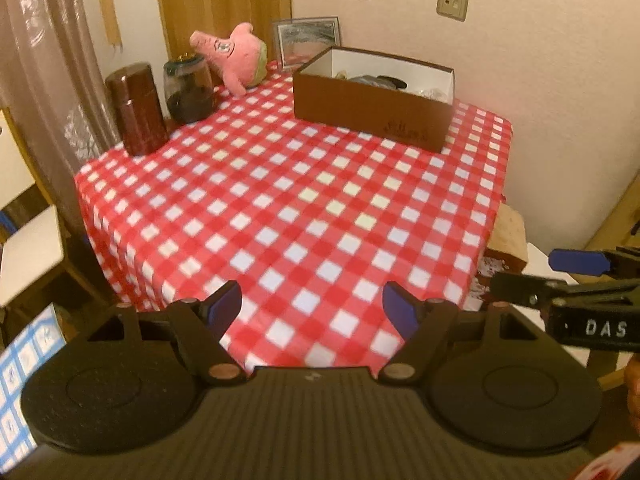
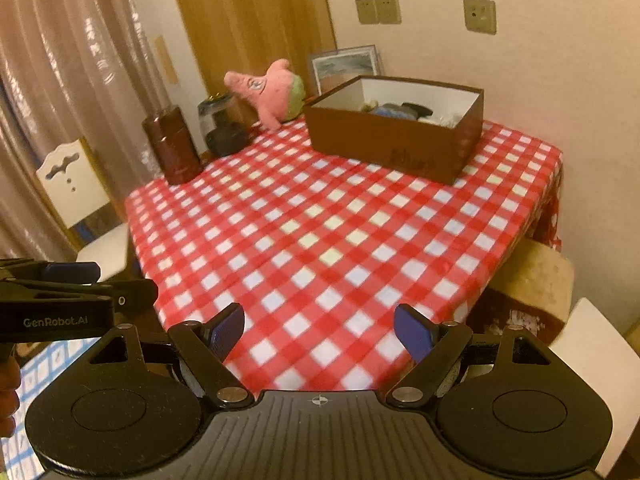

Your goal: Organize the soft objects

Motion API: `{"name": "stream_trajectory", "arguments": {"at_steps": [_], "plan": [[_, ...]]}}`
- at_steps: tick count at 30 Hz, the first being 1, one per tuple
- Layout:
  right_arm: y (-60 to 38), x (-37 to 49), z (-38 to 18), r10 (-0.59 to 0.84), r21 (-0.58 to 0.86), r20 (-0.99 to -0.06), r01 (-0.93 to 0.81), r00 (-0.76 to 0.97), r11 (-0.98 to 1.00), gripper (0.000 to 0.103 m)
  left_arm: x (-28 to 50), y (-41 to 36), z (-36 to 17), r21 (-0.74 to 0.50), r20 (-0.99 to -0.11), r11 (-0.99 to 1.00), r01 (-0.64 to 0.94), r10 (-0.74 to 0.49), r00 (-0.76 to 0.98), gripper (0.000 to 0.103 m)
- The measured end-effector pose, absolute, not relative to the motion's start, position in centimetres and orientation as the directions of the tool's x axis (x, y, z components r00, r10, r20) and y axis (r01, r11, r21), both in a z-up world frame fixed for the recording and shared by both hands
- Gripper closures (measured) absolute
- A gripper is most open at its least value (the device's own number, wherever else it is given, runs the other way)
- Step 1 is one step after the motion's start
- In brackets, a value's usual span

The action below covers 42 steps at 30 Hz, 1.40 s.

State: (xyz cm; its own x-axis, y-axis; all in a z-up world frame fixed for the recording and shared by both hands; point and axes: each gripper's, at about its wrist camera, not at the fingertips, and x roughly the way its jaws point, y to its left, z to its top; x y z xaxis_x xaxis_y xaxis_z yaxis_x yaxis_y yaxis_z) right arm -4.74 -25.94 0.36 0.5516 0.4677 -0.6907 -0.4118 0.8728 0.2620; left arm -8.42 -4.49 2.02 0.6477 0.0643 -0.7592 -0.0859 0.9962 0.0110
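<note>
Your left gripper (image 1: 312, 310) hangs over the near edge of the red-and-white checked tabletop (image 1: 296, 208) with its jaws spread wide, holding nothing and touching nothing. Your right gripper (image 2: 319, 328) sits just beside it (you can see each one poking into the other's view), and its blue-padded jaws are equally wide apart with only cloth showing between them.

The pink plush starfish toy (image 1: 234, 56) lies at the far left corner of the tabletop, propped against the wall by the wooden door frame, well apart from both grippers. Right of it stands the open brown cardboard box with a white interior (image 1: 372, 108), which already has several small items inside; they are too blurred to identify. A dark red cylindrical canister (image 1: 136, 108) and a glass jar with dark contents (image 1: 189, 90) stand along the left edge, near the toy.
</note>
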Motion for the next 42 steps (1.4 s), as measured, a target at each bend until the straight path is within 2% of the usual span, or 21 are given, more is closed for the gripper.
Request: {"name": "stream_trajectory", "arguments": {"at_steps": [12,42], "plan": [[-26.5,-6.6,0.0,0.492,0.264,-0.711,-0.458,0.503,0.849,0.022,-11.2,-5.5,2.1,0.010,-0.773,0.990,-0.139,0.095,0.627,0.027],[-27.3,-5.8,0.2,0.482,0.260,-0.723,-0.450,0.496,0.854,0.022,-10.7,-6.8,2.5,0.006,-0.768,0.992,-0.129,0.087,0.634,0.027]]}}
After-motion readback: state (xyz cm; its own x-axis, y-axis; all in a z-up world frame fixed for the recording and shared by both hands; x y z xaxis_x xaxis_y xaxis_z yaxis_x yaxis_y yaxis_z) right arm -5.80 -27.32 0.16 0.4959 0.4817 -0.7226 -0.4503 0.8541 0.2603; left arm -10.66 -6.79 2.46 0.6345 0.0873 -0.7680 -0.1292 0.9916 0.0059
